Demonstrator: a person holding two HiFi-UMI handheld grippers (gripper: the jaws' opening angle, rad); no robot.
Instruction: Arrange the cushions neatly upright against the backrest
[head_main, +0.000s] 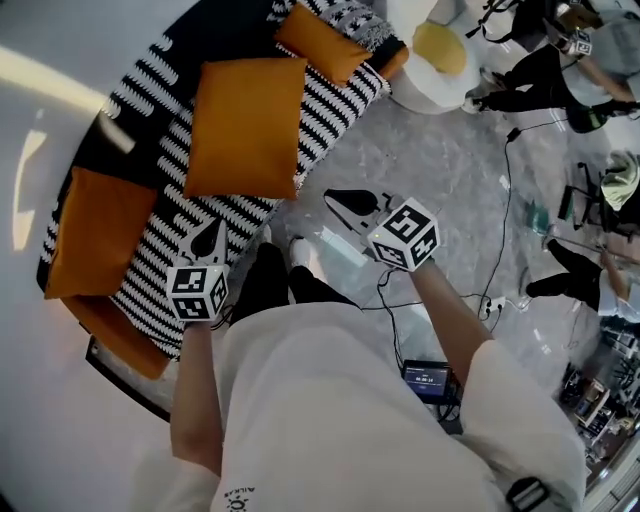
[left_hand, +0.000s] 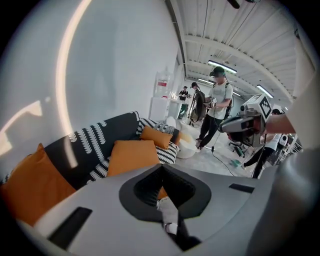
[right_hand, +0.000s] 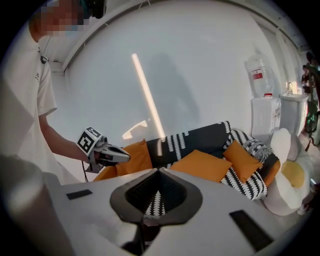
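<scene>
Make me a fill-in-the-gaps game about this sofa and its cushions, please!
1. The big square fabric cushion in the middle of the patterned fabric sofa is coloured ____.
2. That cushion lies ____ on the seat instead of standing up.
3. The sofa's pattern is black and ____.
4. The left gripper and the right gripper are both ____, with nothing held.

Missing words: orange; flat; white; shut.

I face three plain orange cushions on the sofa (head_main: 330, 105). The left cushion (head_main: 95, 240) leans upright on the backrest (head_main: 150, 80) at the left end. The middle cushion (head_main: 245, 125) lies flat mid-seat. The small cushion (head_main: 322, 42) lies tilted near the right end.
</scene>
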